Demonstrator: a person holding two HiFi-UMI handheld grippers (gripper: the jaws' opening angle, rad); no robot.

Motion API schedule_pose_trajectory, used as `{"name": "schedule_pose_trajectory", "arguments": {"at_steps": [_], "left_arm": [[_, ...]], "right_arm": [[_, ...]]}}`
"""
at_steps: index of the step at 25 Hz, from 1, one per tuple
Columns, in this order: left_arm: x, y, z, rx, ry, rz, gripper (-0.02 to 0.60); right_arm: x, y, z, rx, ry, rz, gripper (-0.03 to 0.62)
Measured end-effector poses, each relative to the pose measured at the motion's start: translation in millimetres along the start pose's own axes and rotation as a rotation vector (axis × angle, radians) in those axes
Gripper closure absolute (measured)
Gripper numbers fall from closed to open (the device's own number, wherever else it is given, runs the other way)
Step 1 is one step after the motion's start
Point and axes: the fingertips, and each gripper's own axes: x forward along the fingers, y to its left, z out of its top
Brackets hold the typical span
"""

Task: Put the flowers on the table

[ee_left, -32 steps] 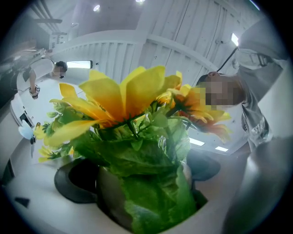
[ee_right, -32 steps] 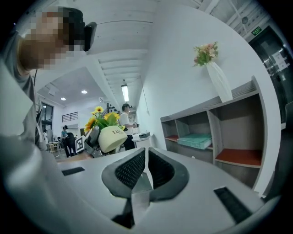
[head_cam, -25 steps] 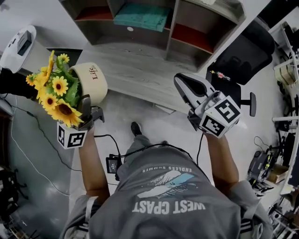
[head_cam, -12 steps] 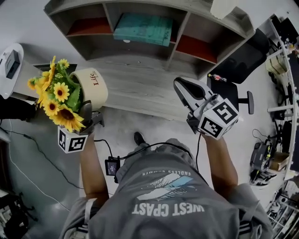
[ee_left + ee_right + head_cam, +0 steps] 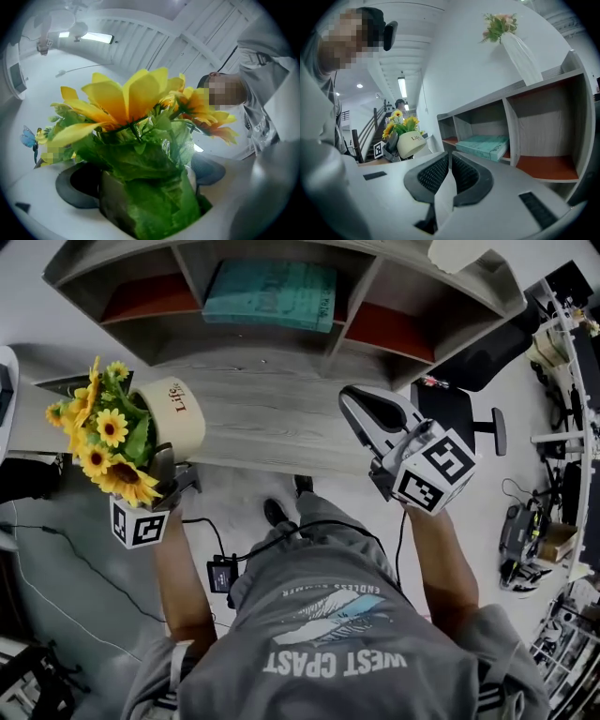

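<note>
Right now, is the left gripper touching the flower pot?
Touching. The left gripper view shows the left gripper shut on the pot at its rim, with leaves caught in between; the head view shows the pot hanging tilted from it.

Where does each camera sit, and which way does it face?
Head view: on the head, facing steeply down at the table; torso, arms.
Left gripper view: on the left gripper, along jaws shut on the flower pot; sleeve.
Right gripper view: on the right gripper, along shut jaws toward shelves; shoulder.
Head and right gripper views share the flower pot.
</note>
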Motion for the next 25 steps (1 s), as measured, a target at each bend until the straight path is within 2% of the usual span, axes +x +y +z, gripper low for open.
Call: {"name": "schedule_pose_trajectory", "arguments": {"at_steps": [9,15,18,22,25], "left_arm": [[-3,15,-5,0.018,0.008,0.049,-0.006],[15,-12,0,0.044,0.016,0.05,-0.006],[26,-22,21,0.059,0.036,0.064,-0.006],[41,-59,81,0.078,0.07,0.104,-0.006],[40,-61,74,0.072,0.088,0.13,-0.006]], "right_arm": [[12,9,-13,-0.003,0.05,0.033,0.563],[-15,3,2,-0.008,0.049,0.04,0.563],[-26,12,25,0.001,0.059,0.045,0.563],[-60,47,78,0.026,0.078,0.074,0.563],[-70,45,77,0.036,0.091,0.082,0.563]]}}
